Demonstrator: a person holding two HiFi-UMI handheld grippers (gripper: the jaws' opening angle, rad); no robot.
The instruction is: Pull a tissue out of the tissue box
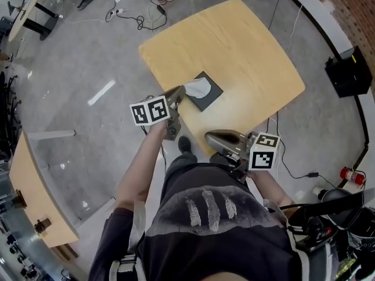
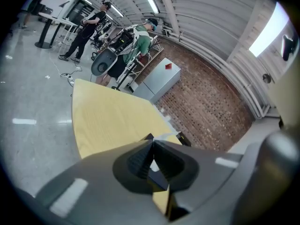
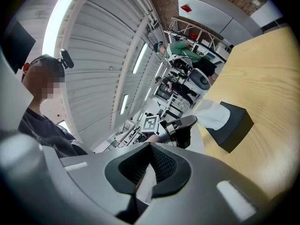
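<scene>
Tissue (image 1: 198, 86): white, partly out of the top slot of the black tissue box (image 1: 213, 93), near the person's edge of the table (image 1: 234, 45).
Left gripper (image 1: 180, 91): jaws clamped on the tissue's edge, angled down toward the box.
Step in hand: draw the sheet up and away in one steady line. The light box may lift or slide, so go slowly.
Right gripper (image 1: 208, 138): jaws together, empty, level, clear of the box; it could pin the box down.
Surface: pale wood, otherwise bare.
Room: glossy grey floor (image 1: 88, 69), loose cables (image 1: 132, 16), brick wall (image 1: 358, 4).
</scene>
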